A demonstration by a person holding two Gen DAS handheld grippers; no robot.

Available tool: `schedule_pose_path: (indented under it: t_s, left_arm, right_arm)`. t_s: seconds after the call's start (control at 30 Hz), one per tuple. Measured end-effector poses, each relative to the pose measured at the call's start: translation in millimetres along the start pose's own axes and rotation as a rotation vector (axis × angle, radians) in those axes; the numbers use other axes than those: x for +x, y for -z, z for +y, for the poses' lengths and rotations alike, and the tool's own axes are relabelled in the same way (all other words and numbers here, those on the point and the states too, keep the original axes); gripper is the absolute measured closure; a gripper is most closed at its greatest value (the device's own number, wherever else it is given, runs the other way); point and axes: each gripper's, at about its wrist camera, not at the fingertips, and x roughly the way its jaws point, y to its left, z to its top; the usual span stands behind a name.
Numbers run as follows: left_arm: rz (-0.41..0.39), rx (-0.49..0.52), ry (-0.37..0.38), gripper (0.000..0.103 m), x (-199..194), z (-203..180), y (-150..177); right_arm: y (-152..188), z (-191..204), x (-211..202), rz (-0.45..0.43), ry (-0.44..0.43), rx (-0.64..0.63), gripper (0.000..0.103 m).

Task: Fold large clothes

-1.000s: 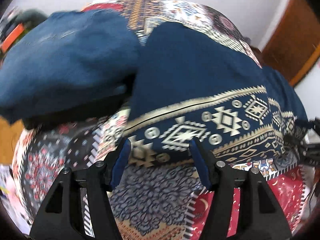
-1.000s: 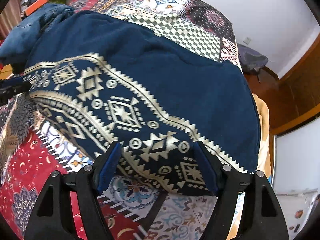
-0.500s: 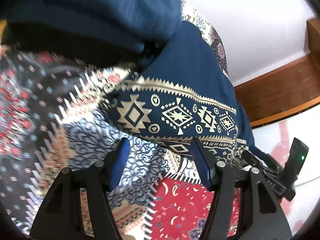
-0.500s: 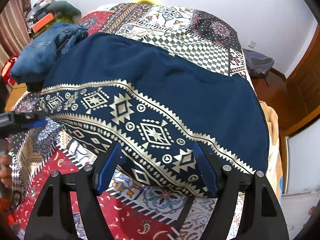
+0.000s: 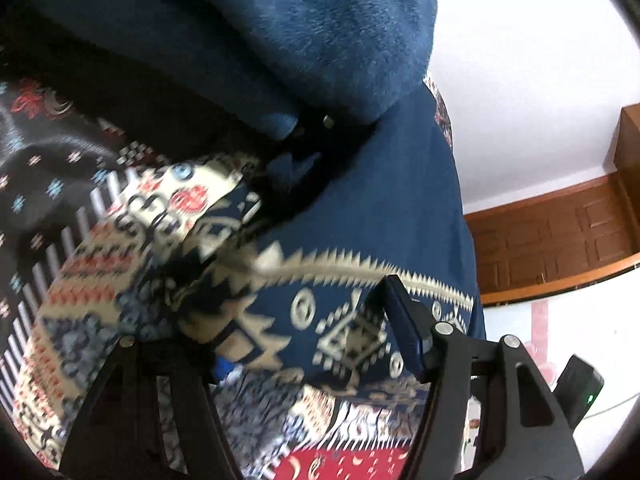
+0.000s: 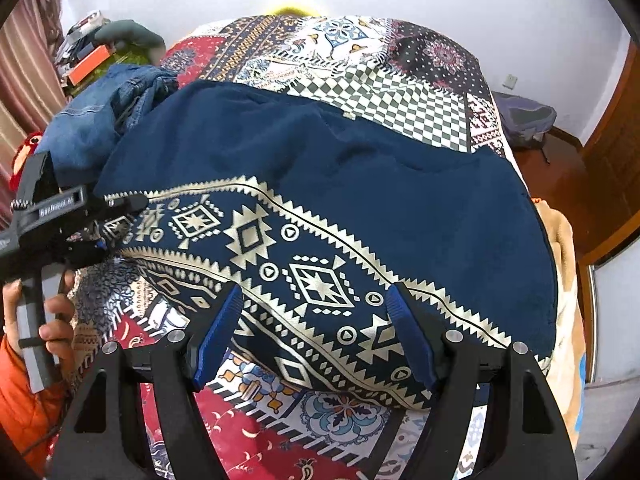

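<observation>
A large navy garment with a cream geometric border (image 6: 320, 200) lies spread on the patchwork bed. My right gripper (image 6: 314, 336) is open, hovering over the patterned near hem, holding nothing. My left gripper (image 5: 308, 344) is open, its jaws straddling the garment's left hem corner (image 5: 328, 320); the cloth lies over the left finger and hides most of it. The left gripper also shows in the right wrist view (image 6: 116, 220), at the garment's left edge, held by a hand.
A heap of blue denim clothes (image 6: 100, 120) lies just left of the garment, and fills the top of the left wrist view (image 5: 280, 40). The patchwork bedspread (image 6: 360, 60) covers the bed. A tan blanket (image 6: 564, 280) hangs at the right edge. Clutter stands at the far left.
My left gripper has dropped and pushed forward onto the garment's left hem corner, which now lies between its jaws. My right gripper has drawn back a little and stays open.
</observation>
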Motion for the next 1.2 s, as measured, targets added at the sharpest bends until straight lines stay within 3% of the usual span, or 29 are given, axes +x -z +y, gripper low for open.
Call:
schedule_pose_path:
  t_s: [0.17, 0.23, 0.3, 0.4, 0.47, 0.63, 0.8, 0.9, 1.0, 1.1, 1.2]
  left_arm:
    - [-0.015, -0.005, -0.040, 0.040, 13.3, -15.8, -4.2]
    - [-0.024, -0.005, -0.081, 0.054, 17.5, -22.4, -3.1]
    - [-0.023, 0.002, -0.118, 0.076, 20.8, -31.3, -1.5]
    - [-0.068, 0.101, -0.211, 0.083, 11.5, -60.5, 6.5]
    - [-0.104, 0.169, -0.228, 0.085, 2.1, -81.4, 12.4]
    - [-0.168, 0.271, -0.118, 0.086, -49.4, -122.8, 27.5]
    - [-0.276, 0.382, -0.078, 0.086, -108.4, -158.0, 37.6]
    - [-0.345, 0.454, -0.087, 0.087, -141.4, -172.9, 48.4]
    - [-0.384, 0.502, -0.106, 0.087, -167.4, -162.8, 59.7]
    - [-0.362, 0.528, -0.155, 0.087, -165.0, -150.5, 68.5]
    - [-0.313, 0.531, -0.188, 0.087, -150.3, -140.5, 72.8]
  right_arm:
    - [1.6, -8.2, 5.0, 0.019, -0.012, 0.043, 0.032]
    - [2.3, -11.2, 3.2, 0.020, -0.022, 0.060, 0.032]
    - [3.2, -13.0, -0.8, 0.017, -0.021, 0.070, 0.032]
    - [3.9, -14.4, -10.5, -0.006, -0.007, 0.067, 0.032]
    - [2.1, -14.4, -19.8, -0.035, 0.013, 0.061, 0.032]
    - [-14.0, -7.7, -31.0, -0.068, 0.013, 0.071, 0.032]
    - [-29.1, 20.4, -27.1, -0.084, -0.038, 0.073, 0.032]
    - [-28.8, 49.8, -7.5, -0.024, -0.153, 0.057, 0.032]
    - [-20.3, 75.2, 15.4, 0.035, -0.213, 0.024, 0.032]
    - [-9.9, 89.9, 50.9, 0.161, -0.273, 0.012, 0.032]
    - [-4.5, 86.8, 66.0, 0.201, -0.288, 0.025, 0.032]
